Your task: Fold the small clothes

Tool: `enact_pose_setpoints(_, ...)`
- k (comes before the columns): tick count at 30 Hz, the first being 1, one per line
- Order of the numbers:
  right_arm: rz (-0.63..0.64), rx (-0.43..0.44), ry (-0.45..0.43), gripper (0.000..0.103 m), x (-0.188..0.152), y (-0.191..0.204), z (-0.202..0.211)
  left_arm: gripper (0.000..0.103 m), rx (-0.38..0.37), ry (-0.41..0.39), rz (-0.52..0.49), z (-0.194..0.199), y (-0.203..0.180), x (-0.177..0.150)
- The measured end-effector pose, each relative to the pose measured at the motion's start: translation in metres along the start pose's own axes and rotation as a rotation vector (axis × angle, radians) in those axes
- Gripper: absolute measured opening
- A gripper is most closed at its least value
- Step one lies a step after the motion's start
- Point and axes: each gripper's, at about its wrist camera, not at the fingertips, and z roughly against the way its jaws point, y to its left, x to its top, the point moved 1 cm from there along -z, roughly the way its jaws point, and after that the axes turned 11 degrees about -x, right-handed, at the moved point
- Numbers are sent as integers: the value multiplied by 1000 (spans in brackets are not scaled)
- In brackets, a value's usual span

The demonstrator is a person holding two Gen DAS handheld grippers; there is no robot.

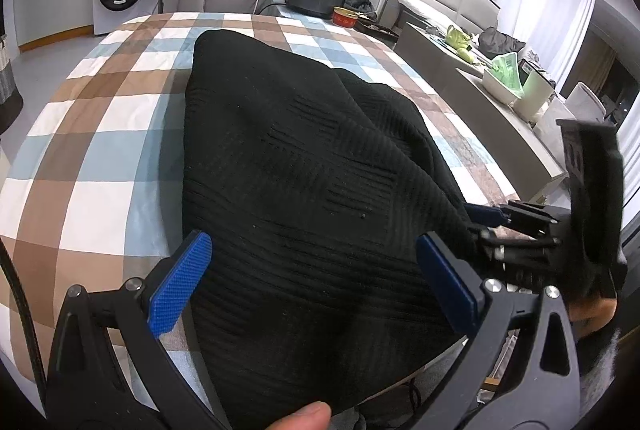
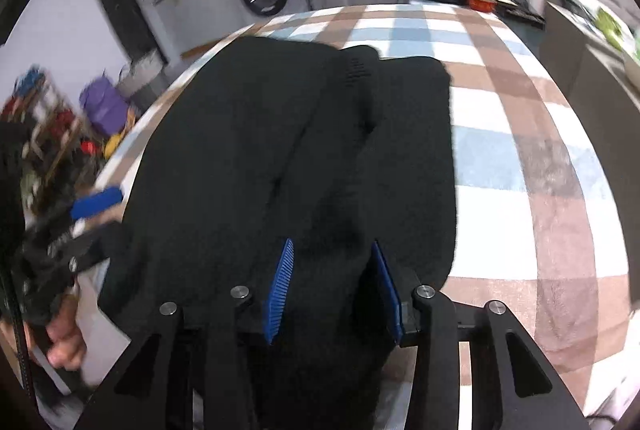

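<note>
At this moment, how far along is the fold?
Done: the black ribbed knit garment lies on the checked blanket, one side apparently folded over. In hand: the right gripper pinches its near edge; the left gripper hangs open above it. Left: finishing folds.

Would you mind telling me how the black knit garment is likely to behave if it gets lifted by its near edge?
The black knit garment will probably drape limply: it already sags in soft folds over the checked bedcover. Its ribbed knit should grip rather than slip. It looks fairly thick, so perhaps somewhat heavy.
</note>
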Motion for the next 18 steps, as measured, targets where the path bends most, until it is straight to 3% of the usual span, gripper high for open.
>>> enact_pose_setpoints(3,111,-22,10,42,-8,9,3,102,-4,4,-6,0,-2,0)
enact_pose_setpoints(6,140,-42,10,42,-15,6,5,101,-7,4,-14,0,-3,0)
enact_pose_setpoints(13,167,-239,25,43,-18,-15,12,102,-10,7,-21,0,-3,-1)
enact_pose_setpoints(18,17,-99,-26,43,-9,-42,21,102,-12,14,-19,-2,-2,-2)
